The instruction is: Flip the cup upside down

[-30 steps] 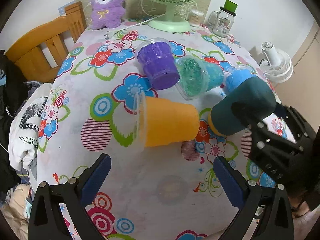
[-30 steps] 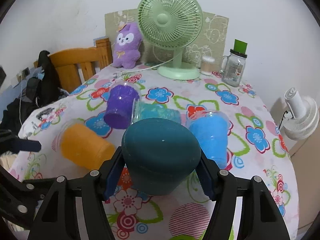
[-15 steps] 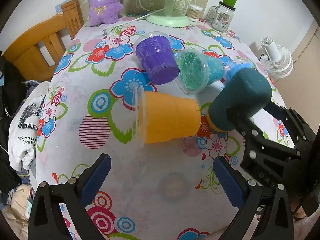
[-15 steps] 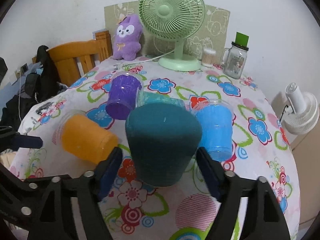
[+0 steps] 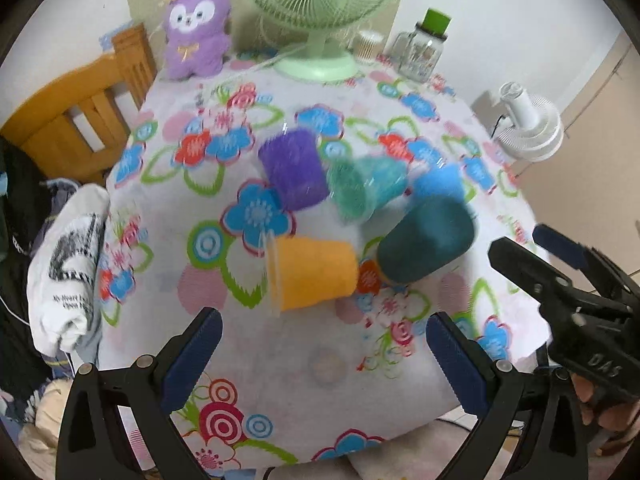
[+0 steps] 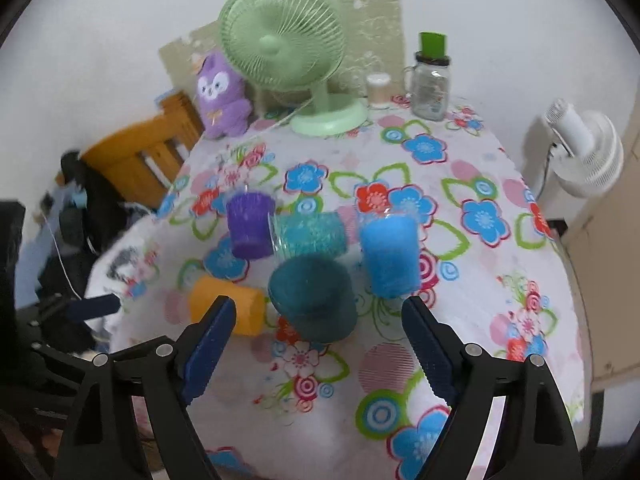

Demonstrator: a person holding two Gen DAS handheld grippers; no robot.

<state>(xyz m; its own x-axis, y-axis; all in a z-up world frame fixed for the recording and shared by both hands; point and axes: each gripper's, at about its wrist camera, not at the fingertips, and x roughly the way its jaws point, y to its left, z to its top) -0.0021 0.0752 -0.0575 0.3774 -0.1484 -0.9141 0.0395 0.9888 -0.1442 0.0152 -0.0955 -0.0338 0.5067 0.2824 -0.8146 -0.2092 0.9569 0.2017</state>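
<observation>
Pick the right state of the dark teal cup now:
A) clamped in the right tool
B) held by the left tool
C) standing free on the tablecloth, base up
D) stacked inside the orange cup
C: the dark teal cup stands base-up, beyond the open right tool, untouched by its fingers.

Soft, even indoor light; both fisheye views motion-blurred, strongest around the dark teal cup, edges bowed and vignetted.
</observation>
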